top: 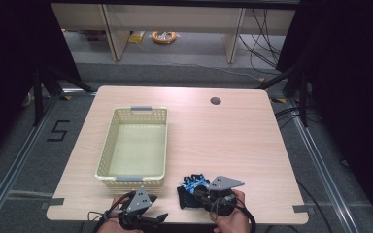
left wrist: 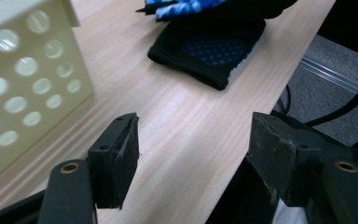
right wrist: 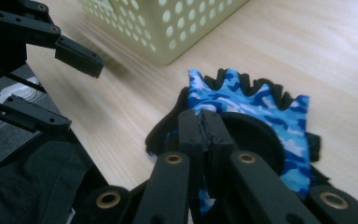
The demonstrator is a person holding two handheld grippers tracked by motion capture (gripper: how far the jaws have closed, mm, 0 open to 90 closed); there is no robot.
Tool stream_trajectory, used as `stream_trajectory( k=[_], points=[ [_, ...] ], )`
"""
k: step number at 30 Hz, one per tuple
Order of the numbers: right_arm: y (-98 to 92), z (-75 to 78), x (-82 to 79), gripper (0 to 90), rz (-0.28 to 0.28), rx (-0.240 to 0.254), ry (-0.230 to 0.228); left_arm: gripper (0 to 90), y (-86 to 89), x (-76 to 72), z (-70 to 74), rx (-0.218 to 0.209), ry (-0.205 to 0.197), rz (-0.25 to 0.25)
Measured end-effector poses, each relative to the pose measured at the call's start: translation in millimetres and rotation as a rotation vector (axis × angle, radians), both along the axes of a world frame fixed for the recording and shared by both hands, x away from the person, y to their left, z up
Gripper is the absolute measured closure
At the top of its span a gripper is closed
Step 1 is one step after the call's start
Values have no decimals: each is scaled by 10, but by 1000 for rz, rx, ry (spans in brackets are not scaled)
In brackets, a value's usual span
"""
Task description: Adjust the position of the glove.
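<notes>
Now the right gripper (right wrist: 204, 122) has its 2 jaws pressed together over the blue camouflage glove (right wrist: 261, 105); if they pinch the fabric, I cannot tell. The glove lies flat on the wooden table (top: 223, 141) near the front edge, just right of the pale yellow basket (top: 108, 150) and apart from it. The left gripper (left wrist: 193, 154) is over the table's front edge, beside the basket's corner, jaws wide apart with nothing between them. Its black cable (top: 97, 216) trails toward the person.

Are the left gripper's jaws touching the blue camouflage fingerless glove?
Apart. Left gripper view: left gripper open over bare wood, glove well beyond.
</notes>
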State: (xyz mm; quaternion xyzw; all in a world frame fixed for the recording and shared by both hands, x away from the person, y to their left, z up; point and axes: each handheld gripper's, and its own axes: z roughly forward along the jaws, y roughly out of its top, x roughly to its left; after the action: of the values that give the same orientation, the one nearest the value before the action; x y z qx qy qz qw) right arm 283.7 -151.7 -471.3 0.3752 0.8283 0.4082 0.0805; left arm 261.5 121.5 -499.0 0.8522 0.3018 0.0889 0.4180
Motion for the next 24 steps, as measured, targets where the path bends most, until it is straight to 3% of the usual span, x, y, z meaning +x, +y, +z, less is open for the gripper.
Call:
stream_trajectory(
  k=[6,7,8,10,11,12,14,15,16,17,19,22,24],
  points=[
    [85,-85,-15,874,14,-17,20,332,-83,-39,-23,16,-2,-32],
    [99,-89,-21,865,17,-20,39,332,-104,-53,-35,8,3,-28],
    [112,-107,-18,848,18,-14,29,332,-118,-63,-41,7,7,-32],
    [134,-107,-27,812,19,-10,57,333,-137,-65,-49,28,-2,-58],
    [140,-100,-28,798,21,-3,52,333,-171,-93,-66,-7,21,-28],
    [127,-79,-3,770,39,16,37,334,-164,-77,-62,18,8,-54],
    [112,-40,-9,762,31,13,42,335,-201,-101,-76,-13,30,-27],
    [80,4,27,755,43,4,-13,336,-194,-89,-69,6,18,-42],
    [58,33,65,744,67,-10,-38,335,-207,-89,-69,2,17,-33],
    [26,83,98,733,46,-33,-64,336,-214,-76,-62,12,7,-46],
    [-52,145,230,722,42,-59,-101,332,-288,-96,-69,-39,34,-6],
    [-127,159,432,687,64,-75,-104,309,-395,-116,-46,-56,32,-8],
    [-154,134,562,673,57,-78,-91,289,-458,-119,-40,-46,22,-1]
  ],
)
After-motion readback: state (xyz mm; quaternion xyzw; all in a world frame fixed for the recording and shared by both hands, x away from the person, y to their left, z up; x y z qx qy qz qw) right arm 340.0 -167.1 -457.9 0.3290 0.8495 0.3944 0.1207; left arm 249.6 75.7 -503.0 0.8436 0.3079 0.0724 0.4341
